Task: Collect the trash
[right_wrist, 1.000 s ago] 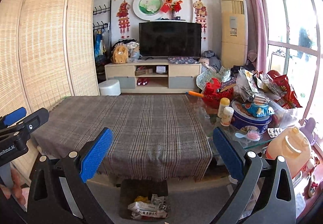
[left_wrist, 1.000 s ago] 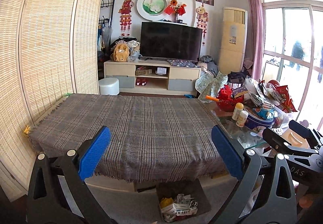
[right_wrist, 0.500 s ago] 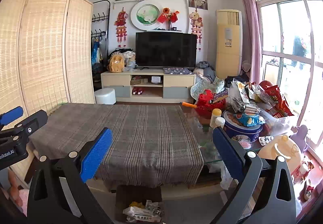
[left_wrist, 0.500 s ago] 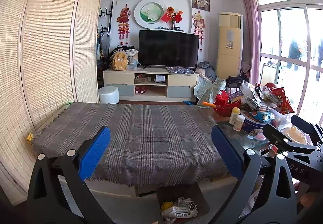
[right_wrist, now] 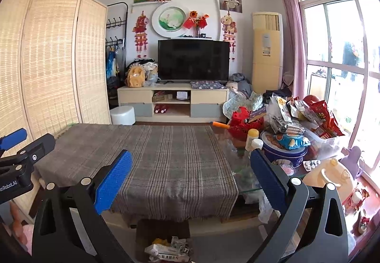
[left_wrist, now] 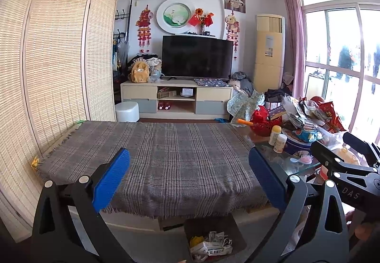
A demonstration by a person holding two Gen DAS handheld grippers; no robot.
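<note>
A brown bin stands on the floor in front of the table, with crumpled paper and wrappers inside. The table carries a grey plaid cloth with nothing lying on it. My left gripper is open and empty, held above the table's near edge and the bin. My right gripper is open and empty, at the same height. Each gripper shows at the side of the other's view: the right one and the left one.
The bare glass end of the table holds snack bags, a round blue tin, two small bottles and a red basket. A bamboo screen stands on the left. A TV stand is at the back.
Both grippers have risen and drawn back a little, so the table sits lower in both views. Both stay open and empty.
</note>
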